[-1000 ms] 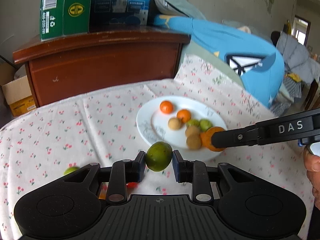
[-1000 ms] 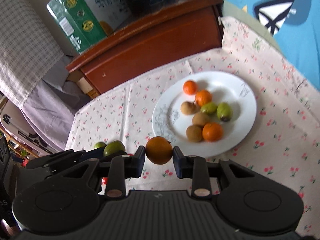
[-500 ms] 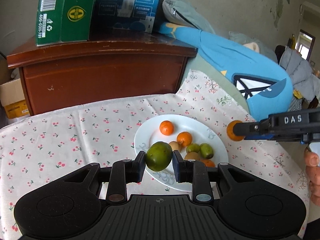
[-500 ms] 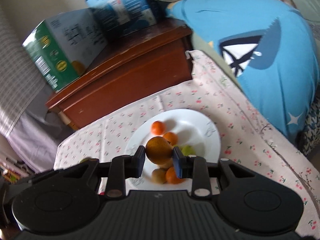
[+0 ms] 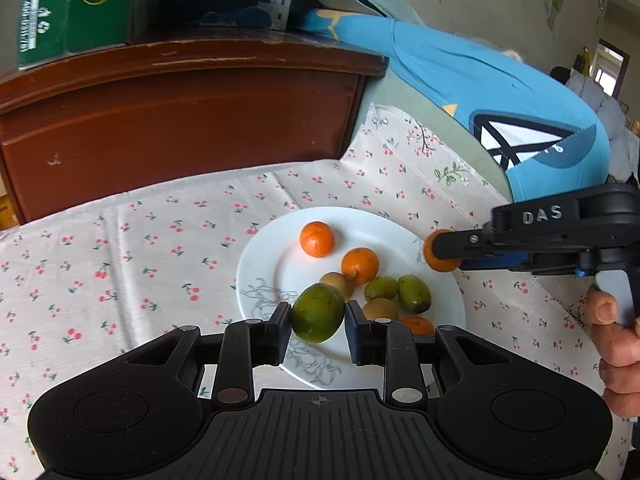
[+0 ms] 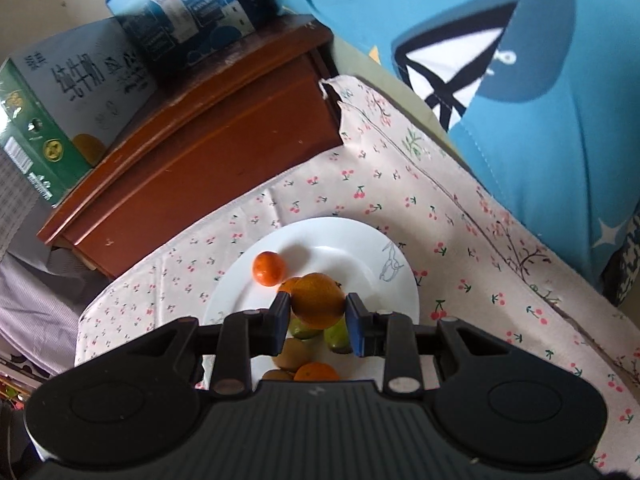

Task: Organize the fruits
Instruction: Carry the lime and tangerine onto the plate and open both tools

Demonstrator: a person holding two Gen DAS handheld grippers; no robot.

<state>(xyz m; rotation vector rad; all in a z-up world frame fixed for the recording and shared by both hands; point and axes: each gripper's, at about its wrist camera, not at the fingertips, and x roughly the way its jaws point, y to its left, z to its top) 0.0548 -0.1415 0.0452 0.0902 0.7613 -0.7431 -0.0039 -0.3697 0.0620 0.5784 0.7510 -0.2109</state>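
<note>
White porcelain, the plate [image 5: 256,264] now lies right under both my tools; a second ago it was farther off and more to the right in the left view. I have carried both fruits from the near cloth toward it. The left gripper [image 5: 318,320] is clenched on a green fruit [image 5: 318,312], which hangs over the near left part of the plate. The right gripper [image 6: 318,312] is clenched on an orange [image 6: 318,300]; in the left view this orange [image 5: 440,252] sits at the far right rim of the plate, whereas a second ago it was low over the near fruits. For the task this means, I judge, that both fruits are ready to be put down among the pile [image 5: 376,280], and only the lowering and the release remain.

What I cannot read well: in the right view my own orange covers the middle of the plate [image 6: 360,248], so a second orange behind it shows only as a thin edge, and the green and brown fruits under the jaws are cut by the tool body. The height of each fruit above the plate is hard to judge; perhaps the green one is already close to the surface. The hand [image 5: 616,344] on the right tool is cut at the picture edge. The cloth [image 5: 120,264] near me is hidden by the gripper body.
</note>
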